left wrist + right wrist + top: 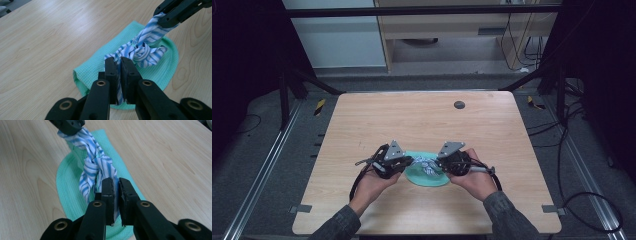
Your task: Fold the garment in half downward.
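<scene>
Green cloth [428, 176] lies flat on desk [362, 125], near front edge. Over it, knotted blue-striped fabric [140, 48] hangs stretched betw. left hand-held gripper [119, 65] & right hand-held gripper [114, 185], each clamped tight on one end.

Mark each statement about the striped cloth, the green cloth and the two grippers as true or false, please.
1. The left gripper is shut on the striped cloth. True.
2. The right gripper is open and holds nothing. False: it is shut on the other end of the striped cloth.
3. The striped cloth has a knot in its middle. True.
4. The green cloth hangs in the air between the grippers. False: it lies on the table, under the striped cloth.
5. The green cloth is red. False: it is green.
</scene>
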The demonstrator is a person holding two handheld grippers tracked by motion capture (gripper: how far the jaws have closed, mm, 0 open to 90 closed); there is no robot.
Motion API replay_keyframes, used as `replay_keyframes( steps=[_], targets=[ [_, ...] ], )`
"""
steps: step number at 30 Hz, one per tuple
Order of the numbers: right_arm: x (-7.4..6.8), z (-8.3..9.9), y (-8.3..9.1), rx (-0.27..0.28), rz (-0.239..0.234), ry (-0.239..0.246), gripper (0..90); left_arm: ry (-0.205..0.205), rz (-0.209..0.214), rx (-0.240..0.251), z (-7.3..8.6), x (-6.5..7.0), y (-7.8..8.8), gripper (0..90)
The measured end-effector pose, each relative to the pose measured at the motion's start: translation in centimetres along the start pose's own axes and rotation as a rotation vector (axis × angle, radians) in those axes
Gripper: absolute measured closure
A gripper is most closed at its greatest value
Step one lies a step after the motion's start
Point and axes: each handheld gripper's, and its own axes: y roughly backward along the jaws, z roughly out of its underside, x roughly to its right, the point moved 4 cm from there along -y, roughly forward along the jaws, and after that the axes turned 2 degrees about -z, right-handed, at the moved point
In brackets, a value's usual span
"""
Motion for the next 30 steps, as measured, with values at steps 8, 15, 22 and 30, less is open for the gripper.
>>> replay_keyframes(
  steps=[8,15,22,30],
  targets=[
    [-1.0,1.2,-0.2,-0.004,0.002,0.011,83.1,0.006,0.025,-0.008,0.9,0.4,-0.6,84.2],
    [-1.8,1.8,-0.3,-0.003,-0.001,0.011,83.1,0.005,0.04,-0.009,1.6,0.9,-0.4,83.8],
    [-2.9,2.5,-0.4,-0.018,-0.016,0.031,83.3,0.006,0.057,-0.012,3.0,1.7,-0.2,84.1],
    [-3.7,2.8,-0.1,-0.021,-0.019,0.045,83.2,-0.005,0.068,-0.009,3.5,2.3,0.1,84.8]
  ],
)
